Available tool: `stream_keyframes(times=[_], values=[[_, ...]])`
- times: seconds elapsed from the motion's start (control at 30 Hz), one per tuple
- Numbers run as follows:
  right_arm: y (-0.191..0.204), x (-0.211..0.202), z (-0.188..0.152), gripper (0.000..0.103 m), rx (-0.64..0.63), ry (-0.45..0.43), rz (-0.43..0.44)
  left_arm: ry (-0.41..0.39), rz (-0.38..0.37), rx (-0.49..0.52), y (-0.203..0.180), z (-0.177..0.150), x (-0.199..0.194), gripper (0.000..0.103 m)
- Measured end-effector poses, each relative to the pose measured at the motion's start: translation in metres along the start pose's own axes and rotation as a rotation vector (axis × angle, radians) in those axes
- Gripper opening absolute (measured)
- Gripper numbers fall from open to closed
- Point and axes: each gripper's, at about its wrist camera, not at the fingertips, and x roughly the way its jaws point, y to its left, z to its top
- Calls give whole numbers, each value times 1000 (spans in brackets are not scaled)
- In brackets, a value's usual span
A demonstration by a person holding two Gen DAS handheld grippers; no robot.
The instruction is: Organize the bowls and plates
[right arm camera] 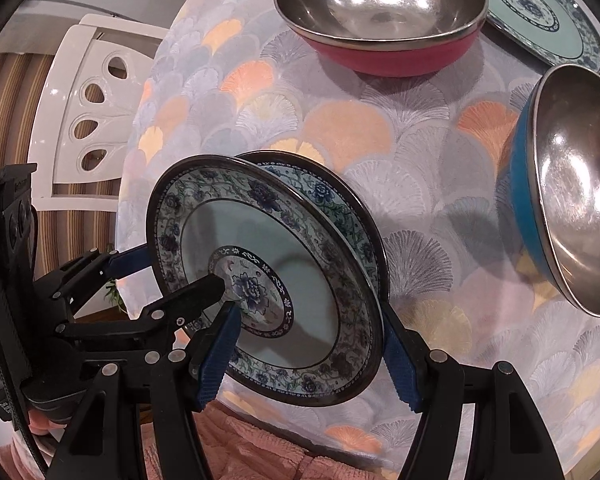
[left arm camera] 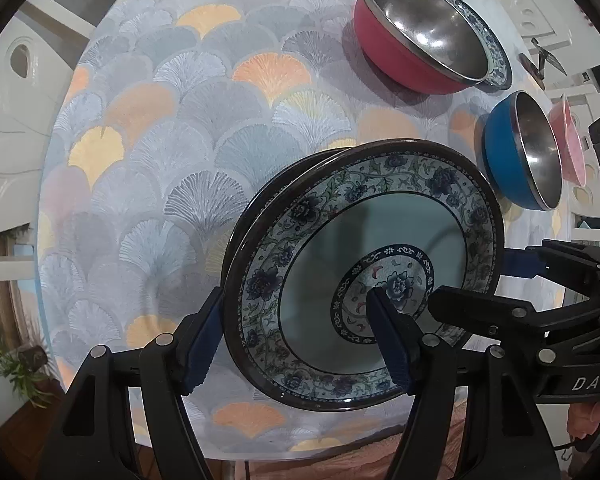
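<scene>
The stack of 2 floral plates (left arm camera: 364,276) sits at the lower centre of the left wrist view, on the fan-patterned tablecloth (left arm camera: 160,160), the upper plate shifted a little off the lower one. Both grippers straddle this stack from opposite sides. The left gripper (left arm camera: 300,340) has 1 blue pad outside the left rim and 1 over the plate's centre; the right gripper (right arm camera: 312,344) mirrors it, with 1 pad over the centre and 1 outside the right rim. Each is about half open around the rim, but whether the pads actually press on the plates I cannot tell.

Outward, the red bowl (left arm camera: 412,48) lies in the upper right with a third floral plate (right arm camera: 548,16) just behind it. The blue bowl (left arm camera: 516,160) is at the right edge, and a pink dish (left arm camera: 568,144) lies beyond it. Both bowls look empty.

Judging from this, the coming move is a two-handed lift of the stack toward the third plate, and it needs level rims.
</scene>
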Motion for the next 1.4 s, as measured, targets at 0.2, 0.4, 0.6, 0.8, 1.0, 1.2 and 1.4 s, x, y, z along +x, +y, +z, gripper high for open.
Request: stream_keyframes(times=[0.2,0.4,0.6,0.8,1.0,1.2,1.4], values=[[-1,2,1,67,19,-9,1,5,-13,-1,5,-2,0,67],[-6,1,0,67,41,-12,13,6,-18,2,5,-1,0,67],[-10,1,1,67,51,-18,17,9,-21,3,6,0,-1,67],[-11,0,1,67,61,-23,17,11,-23,3,6,1,0,67],[-14,1,1,67,75,-21,18,20,-32,5,4,2,5,67],[-15,0,2,67,77,-25,19,14,-31,25,-3,4,5,67],[-15,3,2,67,72,-6,13,8,-20,8,5,8,2,69]])
